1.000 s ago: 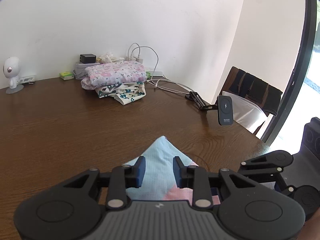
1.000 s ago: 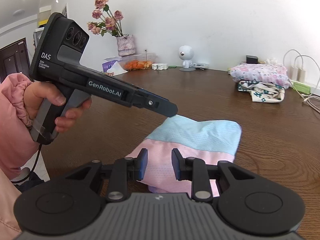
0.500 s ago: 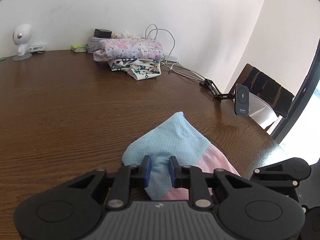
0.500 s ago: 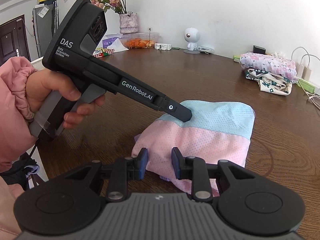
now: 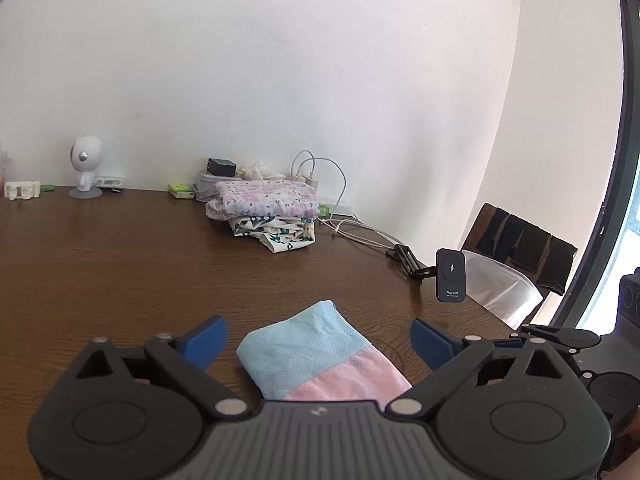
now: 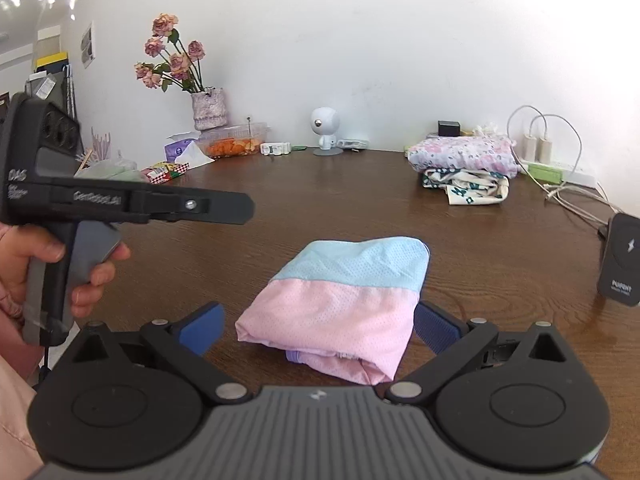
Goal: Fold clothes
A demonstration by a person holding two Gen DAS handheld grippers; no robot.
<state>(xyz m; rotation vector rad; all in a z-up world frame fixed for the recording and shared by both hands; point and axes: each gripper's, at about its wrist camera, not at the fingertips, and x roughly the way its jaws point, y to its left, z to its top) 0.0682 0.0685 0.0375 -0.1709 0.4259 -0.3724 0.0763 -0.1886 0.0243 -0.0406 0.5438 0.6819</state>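
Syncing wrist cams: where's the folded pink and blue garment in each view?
Left wrist: folded pink and blue garment bottom centre, between the open left tool's fingers.
Right wrist: garment centre, lower half.
Shared landmark: stack of folded clothes near the wall.

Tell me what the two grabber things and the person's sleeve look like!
Both are black plastic. The right gripper has blue finger pads and a ribbed grey body with round black discs. The left gripper matches, and from the side shows a pistol handle with white lettering. The sleeve is pink.
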